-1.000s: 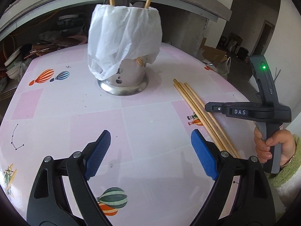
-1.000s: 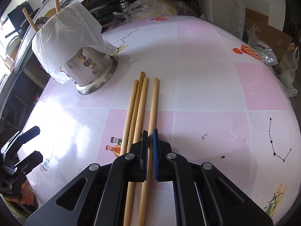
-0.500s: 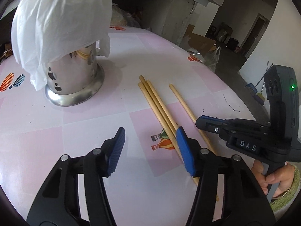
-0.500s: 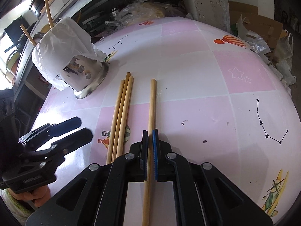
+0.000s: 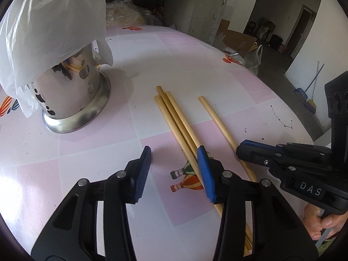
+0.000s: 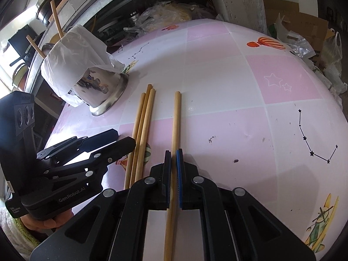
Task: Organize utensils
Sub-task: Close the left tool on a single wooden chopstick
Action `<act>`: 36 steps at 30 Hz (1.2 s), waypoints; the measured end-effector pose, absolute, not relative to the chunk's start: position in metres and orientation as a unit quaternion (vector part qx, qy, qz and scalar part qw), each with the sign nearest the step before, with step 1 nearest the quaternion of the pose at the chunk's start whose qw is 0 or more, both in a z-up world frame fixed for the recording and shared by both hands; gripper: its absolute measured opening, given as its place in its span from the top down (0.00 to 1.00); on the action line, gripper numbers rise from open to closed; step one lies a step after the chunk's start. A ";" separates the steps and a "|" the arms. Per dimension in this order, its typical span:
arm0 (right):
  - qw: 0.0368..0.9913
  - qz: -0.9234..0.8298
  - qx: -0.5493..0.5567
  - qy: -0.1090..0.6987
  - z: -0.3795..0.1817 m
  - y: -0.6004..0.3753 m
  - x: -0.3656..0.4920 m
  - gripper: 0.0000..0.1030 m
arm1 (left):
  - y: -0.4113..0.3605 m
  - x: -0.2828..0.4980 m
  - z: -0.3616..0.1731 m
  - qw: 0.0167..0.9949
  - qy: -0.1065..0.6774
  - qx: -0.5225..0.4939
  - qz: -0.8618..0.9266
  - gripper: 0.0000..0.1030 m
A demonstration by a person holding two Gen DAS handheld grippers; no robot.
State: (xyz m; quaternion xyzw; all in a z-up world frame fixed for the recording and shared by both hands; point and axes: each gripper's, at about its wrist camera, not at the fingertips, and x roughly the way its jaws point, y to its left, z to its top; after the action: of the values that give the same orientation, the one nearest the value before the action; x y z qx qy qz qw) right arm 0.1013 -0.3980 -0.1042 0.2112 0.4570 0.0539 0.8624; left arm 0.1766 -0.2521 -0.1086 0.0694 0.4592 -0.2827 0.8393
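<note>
White letters "DAS" on the right gripper (image 5: 239, 151) body; "GenRobot.AI" along the left gripper (image 6: 124, 139) body.

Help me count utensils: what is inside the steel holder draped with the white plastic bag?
Two wooden sticks poke out of the steel holder. The white plastic bag hides anything else inside.

Beyond my table's pink-and-white checked cloth (image 6: 217, 69) (printed with balloons and stars) I see a concrete pillar (image 5: 204, 6), cardboard boxes (image 5: 237, 40) and plastic bags (image 6: 330, 50).
</note>
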 end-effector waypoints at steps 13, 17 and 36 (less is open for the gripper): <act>0.862 0.053 0.210 0.458 -0.104 -0.397 0.101 0.95 | -0.247 0.176 -0.110 0.844 0.463 0.099 -0.252 0.61; 0.862 0.051 0.208 0.459 -0.103 -0.397 0.102 0.95 | -0.243 0.176 -0.110 0.846 0.464 0.104 -0.240 0.65; 0.860 0.040 0.200 0.468 -0.101 -0.394 0.102 0.95 | -0.221 0.168 -0.108 0.849 0.464 0.120 -0.221 0.85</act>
State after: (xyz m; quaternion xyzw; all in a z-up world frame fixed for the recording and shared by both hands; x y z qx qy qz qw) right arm 0.1023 -0.3938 -0.1014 0.1998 0.4684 0.0399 0.8597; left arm 0.1676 -0.2211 -0.1080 0.1204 0.4643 -0.2205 0.8493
